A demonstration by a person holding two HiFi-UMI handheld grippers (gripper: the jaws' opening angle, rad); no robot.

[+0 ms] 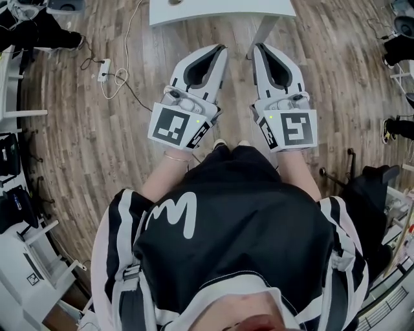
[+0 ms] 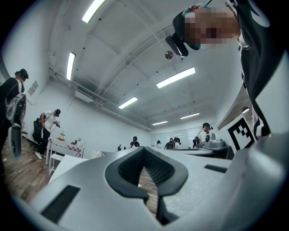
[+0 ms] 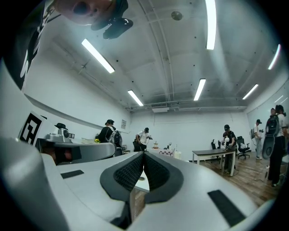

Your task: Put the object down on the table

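In the head view my left gripper (image 1: 221,49) and my right gripper (image 1: 257,46) are held side by side at waist height, both pointing forward at the near edge of a white table (image 1: 220,11). Each stands over the wooden floor, short of the table. The left gripper's jaws meet at their tips in the left gripper view (image 2: 143,150), with only floor showing through the gap behind the pads. The right gripper's jaws (image 3: 143,154) are likewise shut, with nothing between them. I see no loose object in either gripper or on the visible part of the table.
A white power strip (image 1: 103,70) with a trailing cable lies on the floor at the left. White furniture (image 1: 39,258) stands at lower left and dark chairs (image 1: 372,187) at right. Several people (image 3: 143,137) work at tables across the room.
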